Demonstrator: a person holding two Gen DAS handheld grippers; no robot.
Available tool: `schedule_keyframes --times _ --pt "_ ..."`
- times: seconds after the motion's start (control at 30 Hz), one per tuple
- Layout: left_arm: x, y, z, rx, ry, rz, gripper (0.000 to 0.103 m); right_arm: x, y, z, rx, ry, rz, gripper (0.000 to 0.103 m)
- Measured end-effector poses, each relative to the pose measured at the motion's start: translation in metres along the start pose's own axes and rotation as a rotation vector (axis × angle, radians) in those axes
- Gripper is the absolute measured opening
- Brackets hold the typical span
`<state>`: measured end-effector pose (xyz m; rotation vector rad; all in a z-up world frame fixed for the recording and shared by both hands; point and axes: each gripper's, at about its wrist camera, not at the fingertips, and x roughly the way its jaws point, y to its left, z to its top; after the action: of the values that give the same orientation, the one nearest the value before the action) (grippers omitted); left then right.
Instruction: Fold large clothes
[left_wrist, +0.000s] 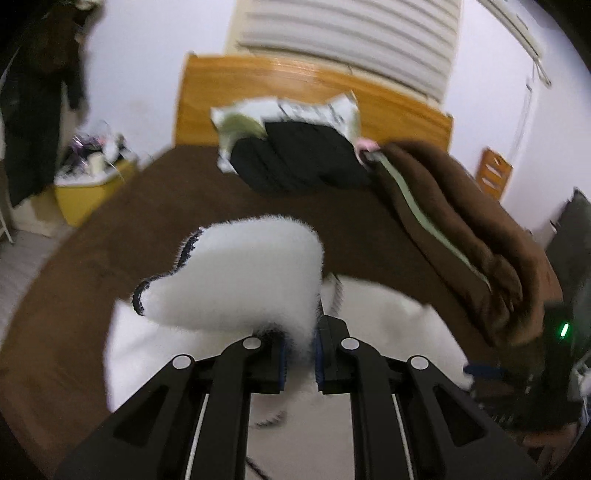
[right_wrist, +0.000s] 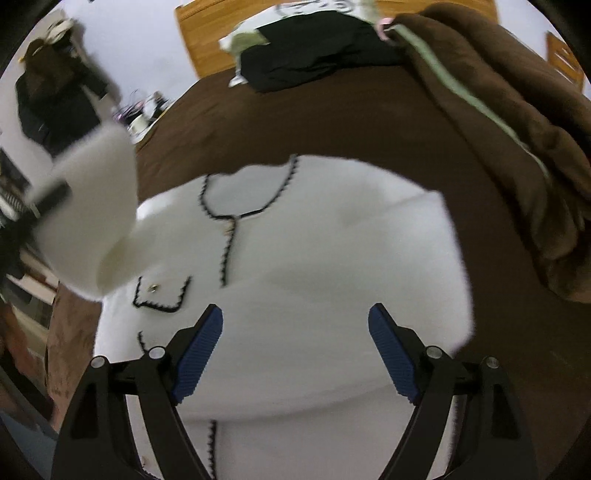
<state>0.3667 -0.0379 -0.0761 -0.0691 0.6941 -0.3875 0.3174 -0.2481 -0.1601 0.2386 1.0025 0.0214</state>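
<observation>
left wrist view: the left gripper (left_wrist: 299, 354) is pressed together on a sleeve (left_wrist: 236, 273) of a white cardigan (left_wrist: 388, 321), lifting the fluffy, dark-edged cuff above the rest of the garment; the cardigan lies spread on a brown bed cover (left_wrist: 147, 221); a folded brown blanket (left_wrist: 461, 229) lies to the right, and a black garment (left_wrist: 295, 158) rests near the wooden headboard (left_wrist: 229, 85); right wrist view: the right gripper (right_wrist: 295, 354) hovers over the cardigan (right_wrist: 314, 266) with its blue pads (right_wrist: 199, 354) spread wide and nothing between them; the dark-trimmed neckline (right_wrist: 236, 199) and pocket (right_wrist: 162, 291) face up; the raised sleeve (right_wrist: 96, 206) shows at left, blurred.
</observation>
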Motion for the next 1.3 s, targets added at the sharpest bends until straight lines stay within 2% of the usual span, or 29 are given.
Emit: schedule_keyframes --times 0.13,0.27,0.37,0.57,0.63,0.7,0.77,0.83,0.93,1.07,1.17,1.3 --pt "0.04 -0.024 -0.046 0.035 0.109 -0.024 0.014 -0.004 -0.027 -0.009 0.054 -0.025 -0.018 0.081" --pt "0.082 -0.026 -0.088 0.027 0.234 -0.004 0.014 -0.004 -0.044 -0.023 0.061 -0.03 -0.029 0.081" --pt "0.087 -0.026 -0.101 0.042 0.249 -0.013 0.014 -0.003 -0.051 -0.033 0.057 -0.025 -0.037 0.081" --pt "0.078 -0.026 -0.092 0.042 0.254 -0.013 0.015 -0.003 -0.053 -0.041 0.032 0.002 -0.049 0.081" --pt "0.077 -0.027 -0.085 0.033 0.271 -0.035 0.027 -0.006 -0.053 -0.04 0.029 0.0 -0.05 0.081" --pt "0.066 -0.028 -0.079 0.007 0.282 -0.094 0.06 -0.009 -0.052 -0.037 0.028 -0.006 -0.052 0.084" --pt "0.053 -0.027 -0.074 0.005 0.279 -0.118 0.068 -0.01 -0.052 -0.034 0.026 0.0 -0.043 0.084" --pt "0.043 -0.025 -0.07 0.012 0.293 -0.127 0.072 -0.01 -0.049 -0.031 0.013 0.007 -0.029 0.084" --pt "0.027 -0.012 -0.065 0.031 0.311 -0.109 0.078 -0.008 -0.032 -0.024 -0.054 0.022 0.014 0.084" --pt "0.029 0.025 -0.066 0.076 0.356 0.011 0.081 0.006 0.008 -0.011 -0.171 0.045 0.088 0.084" --pt "0.051 0.062 -0.075 0.058 0.455 0.061 0.081 0.026 0.049 0.003 -0.258 0.06 0.138 0.081" --pt "0.08 0.094 -0.09 0.039 0.505 0.058 0.081 0.054 0.107 0.017 -0.398 0.074 0.14 0.079"
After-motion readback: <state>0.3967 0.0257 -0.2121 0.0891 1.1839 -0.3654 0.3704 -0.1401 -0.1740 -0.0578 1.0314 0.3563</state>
